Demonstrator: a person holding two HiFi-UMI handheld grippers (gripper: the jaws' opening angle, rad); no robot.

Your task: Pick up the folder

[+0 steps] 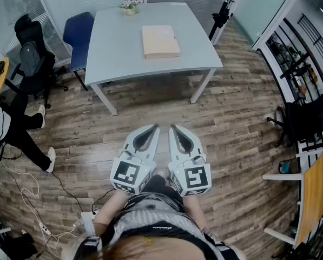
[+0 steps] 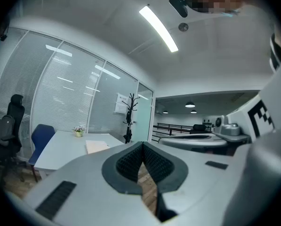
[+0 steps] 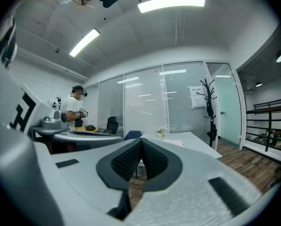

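Observation:
A tan folder (image 1: 160, 41) lies flat on the grey-white table (image 1: 118, 53), toward its far middle. It shows again as a pale slab in the left gripper view (image 2: 97, 146) and faintly in the right gripper view (image 3: 174, 143). My left gripper (image 1: 154, 127) and right gripper (image 1: 173, 127) hover side by side over the wooden floor, well short of the table's near edge. Both point level toward the table. Each is shut with nothing between its jaws.
A small flower pot (image 1: 130, 6) stands at the table's far edge. A blue chair (image 1: 77, 34) and black office chair (image 1: 32, 53) sit left of the table. A person (image 3: 72, 108) stands at a desk far left. Black railing (image 1: 299, 53) runs along the right. Cables (image 1: 26, 199) trail on the floor.

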